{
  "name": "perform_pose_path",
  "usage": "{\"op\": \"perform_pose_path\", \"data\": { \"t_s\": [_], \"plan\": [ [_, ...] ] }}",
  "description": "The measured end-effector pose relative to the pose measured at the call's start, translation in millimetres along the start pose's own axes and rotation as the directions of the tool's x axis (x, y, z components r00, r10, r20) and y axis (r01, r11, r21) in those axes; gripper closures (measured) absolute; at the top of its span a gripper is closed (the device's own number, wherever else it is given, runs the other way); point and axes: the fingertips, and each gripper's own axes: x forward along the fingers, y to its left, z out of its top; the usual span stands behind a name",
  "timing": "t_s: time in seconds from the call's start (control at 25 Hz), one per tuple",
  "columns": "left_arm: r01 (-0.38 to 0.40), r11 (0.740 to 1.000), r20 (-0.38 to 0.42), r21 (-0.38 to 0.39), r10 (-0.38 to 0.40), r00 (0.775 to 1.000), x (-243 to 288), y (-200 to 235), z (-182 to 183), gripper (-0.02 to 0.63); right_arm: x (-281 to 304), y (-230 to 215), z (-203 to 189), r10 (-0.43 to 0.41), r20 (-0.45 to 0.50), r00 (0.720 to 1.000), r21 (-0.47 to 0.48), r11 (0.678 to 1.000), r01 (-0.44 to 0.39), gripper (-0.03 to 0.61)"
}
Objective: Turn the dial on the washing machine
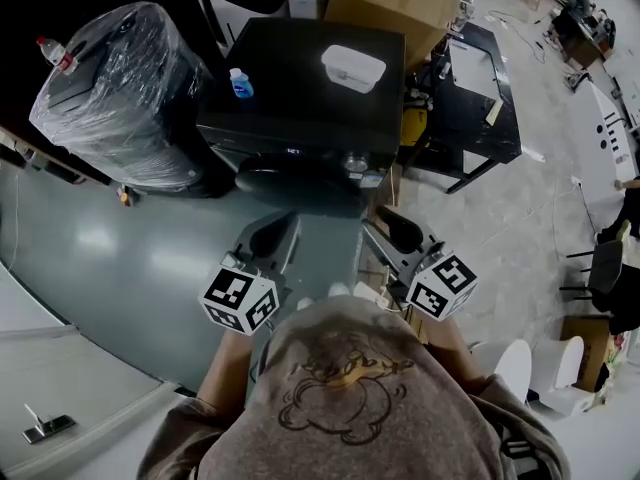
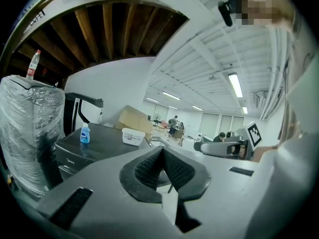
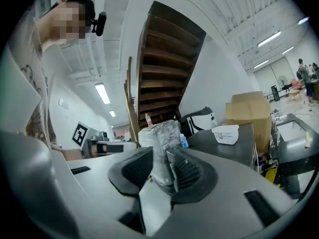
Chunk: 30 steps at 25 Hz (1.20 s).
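Only our head view shows the dial (image 1: 353, 160), on the front of the washing machine (image 1: 300, 88). Our two gripper views catch just its top, with one blue bottle (image 1: 240, 83) and one white box (image 1: 353, 68). Our left gripper (image 2: 162, 151) is closed on nothing. Our right gripper (image 3: 160, 156) stands partly open and empty. Neither touches the machine.

One washing machine (image 1: 290, 68), two bottles (image 1: 240, 83) (image 1: 57, 53)
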Motion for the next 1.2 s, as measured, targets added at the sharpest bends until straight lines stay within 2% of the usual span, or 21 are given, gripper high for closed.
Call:
{"op": "perform_pose_path", "data": {
  "t_s": [0.04, 0.2, 0.4, 0.64, 1.2],
  "plan": [
    [-0.010, 1.000, 0.015, 0.005, 0.010, 1.000, -0.6, 0.9, 0.2, 0.621, -0.5, 0.8, -1.7, -0.006, 0.009, 1.000, -0.020, 1.000, 0.006, 0.503],
    [-0.036, 0.999, 0.034, 0.014, 0.036, 0.999, 2.2, 5.2, -8.0, 0.621, 1.8, 1.4, -12.4, -0.024, 0.004, 1.000, -0.065, 0.998, 0.024, 0.572],
    [-0.057, 0.998, 0.045, 0.036, 0.055, 0.997, 1.7, 13.2, -26.1, 0.621, 10.3, -2.8, -24.2, -0.038, 0.020, 0.999, -0.082, 0.996, 0.040, 0.577],
    [-0.095, 0.995, 0.072, 0.007, 0.094, 0.993, -0.1, 28.1, -41.1, 0.621, 15.5, -16.0, -46.2, -0.083, 0.028, 0.996, -0.070, 0.994, 0.085, 0.577],
    [-0.116, 0.993, 0.065, 0.011, 0.115, 0.991, -3.2, 28.9, -36.8, 0.621, 16.7, -23.4, -48.5, -0.140, 0.029, 0.990, -0.065, 0.988, 0.142, 0.577]
  ]
}}
